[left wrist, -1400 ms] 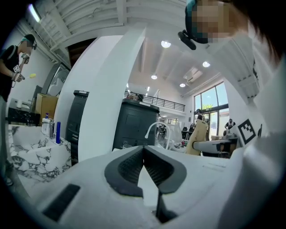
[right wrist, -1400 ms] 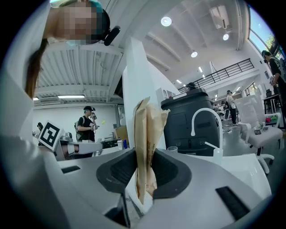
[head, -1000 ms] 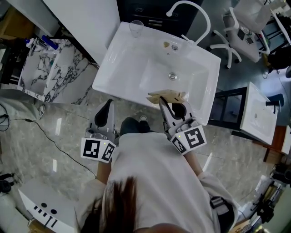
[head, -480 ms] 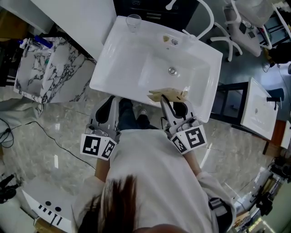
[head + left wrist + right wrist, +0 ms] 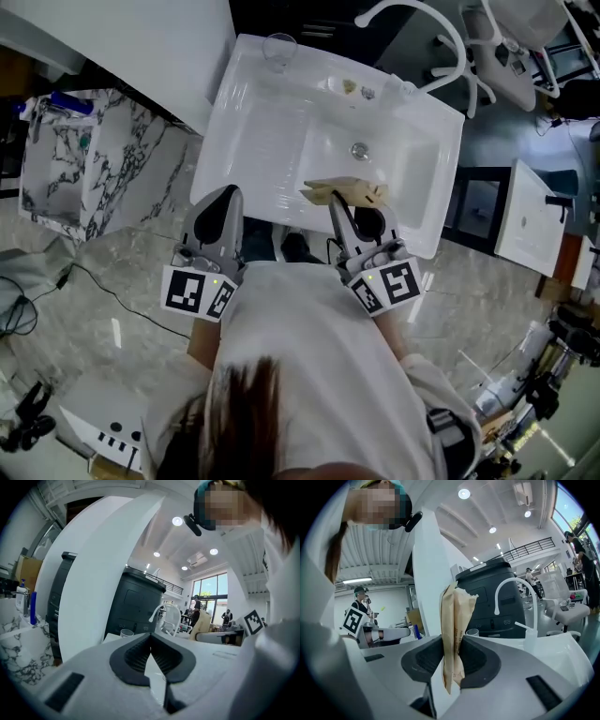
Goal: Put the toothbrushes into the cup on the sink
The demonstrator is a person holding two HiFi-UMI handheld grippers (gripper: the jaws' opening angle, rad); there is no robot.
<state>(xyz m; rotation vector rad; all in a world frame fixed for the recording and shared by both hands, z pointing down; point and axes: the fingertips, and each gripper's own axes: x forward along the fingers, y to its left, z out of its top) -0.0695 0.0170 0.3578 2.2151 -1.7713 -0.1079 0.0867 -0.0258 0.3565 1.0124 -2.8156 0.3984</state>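
Paper-wrapped toothbrushes (image 5: 453, 616), two, in right tongs (image 5: 451, 654); one cup (image 5: 279, 47).

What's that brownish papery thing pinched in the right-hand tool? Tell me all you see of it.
It looks like two flat tan paper packets pressed side by side, one bearing small print too fine to read, the far end ragged. The fingers of the right gripper clamp them near one end, so they jut ahead. In the head view they hang over the white sink's front part.
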